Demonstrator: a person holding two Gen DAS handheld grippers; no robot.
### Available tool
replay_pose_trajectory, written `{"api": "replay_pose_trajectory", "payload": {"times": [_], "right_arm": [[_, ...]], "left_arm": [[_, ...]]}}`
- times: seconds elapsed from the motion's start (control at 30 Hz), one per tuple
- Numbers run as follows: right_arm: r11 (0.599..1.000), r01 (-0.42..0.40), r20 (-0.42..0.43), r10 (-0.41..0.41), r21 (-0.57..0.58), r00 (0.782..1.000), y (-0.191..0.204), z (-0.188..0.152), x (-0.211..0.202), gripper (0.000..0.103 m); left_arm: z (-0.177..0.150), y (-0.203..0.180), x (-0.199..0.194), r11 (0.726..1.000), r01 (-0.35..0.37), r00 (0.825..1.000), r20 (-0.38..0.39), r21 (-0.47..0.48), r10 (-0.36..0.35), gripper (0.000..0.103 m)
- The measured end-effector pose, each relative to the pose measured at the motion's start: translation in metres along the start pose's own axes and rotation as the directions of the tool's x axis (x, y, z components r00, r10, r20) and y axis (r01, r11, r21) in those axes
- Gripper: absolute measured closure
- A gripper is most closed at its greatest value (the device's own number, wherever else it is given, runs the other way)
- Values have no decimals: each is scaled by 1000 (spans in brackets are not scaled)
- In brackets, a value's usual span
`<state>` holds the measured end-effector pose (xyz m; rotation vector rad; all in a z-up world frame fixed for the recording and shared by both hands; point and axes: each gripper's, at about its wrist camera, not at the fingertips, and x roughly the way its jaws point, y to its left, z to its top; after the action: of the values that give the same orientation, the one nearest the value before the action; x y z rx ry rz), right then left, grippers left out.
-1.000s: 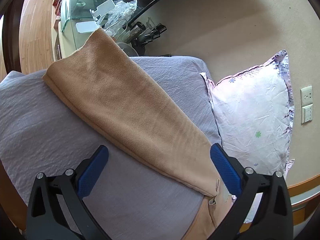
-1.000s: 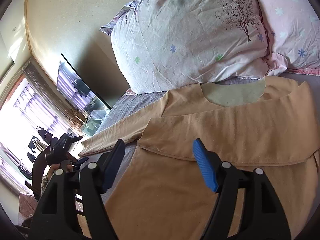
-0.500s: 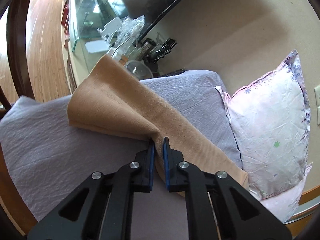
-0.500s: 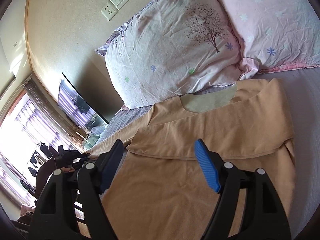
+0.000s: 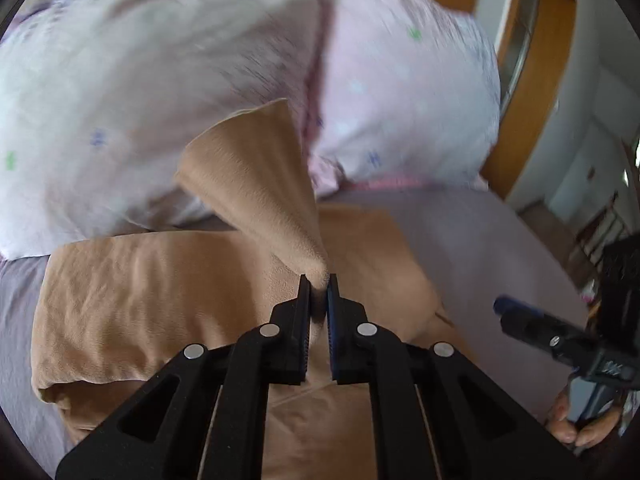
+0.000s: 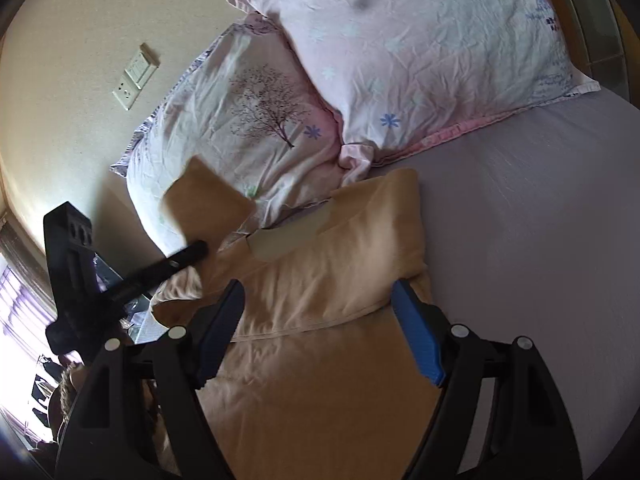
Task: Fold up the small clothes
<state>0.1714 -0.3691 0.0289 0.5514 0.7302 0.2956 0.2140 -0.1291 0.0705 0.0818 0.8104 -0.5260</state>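
Observation:
A tan long-sleeved shirt lies on the grey bed sheet, its neck toward the pillows. My left gripper is shut on the shirt's sleeve and holds it lifted above the shirt body; the sleeve end stands up, blurred. In the right wrist view the left gripper shows at left with the raised sleeve. My right gripper is open and empty, over the shirt's folded right side. It also shows at the right edge of the left wrist view.
Two pink-and-white floral pillows lie at the head of the bed against a beige wall with a socket and switch. A wooden bed frame runs along the right. A window is at far left.
My left gripper closed on the sleeve, lifted it and swung it across toward the shirt body and pillows. The right gripper stayed open and drew back a little over the shirt.

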Motion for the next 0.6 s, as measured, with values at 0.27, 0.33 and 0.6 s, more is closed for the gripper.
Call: {"api": "replay_pose_trajectory", "payload": {"times": [0.27, 0.33, 0.6], "right_arm": [[996, 85, -57, -86, -21, 995, -16, 24, 14, 45], [994, 104, -90, -107, -36, 990, -15, 33, 29, 63], [972, 227, -92, -232, -62, 968, -15, 40, 69, 76]], "left_arm": [[-36, -5, -20, 996, 6, 1000, -17, 85, -4, 65], [-35, 33, -43, 995, -93, 995, 45, 28, 91, 45], [-63, 148, -40, 930, -342, 938, -103, -131, 331, 42]]}}
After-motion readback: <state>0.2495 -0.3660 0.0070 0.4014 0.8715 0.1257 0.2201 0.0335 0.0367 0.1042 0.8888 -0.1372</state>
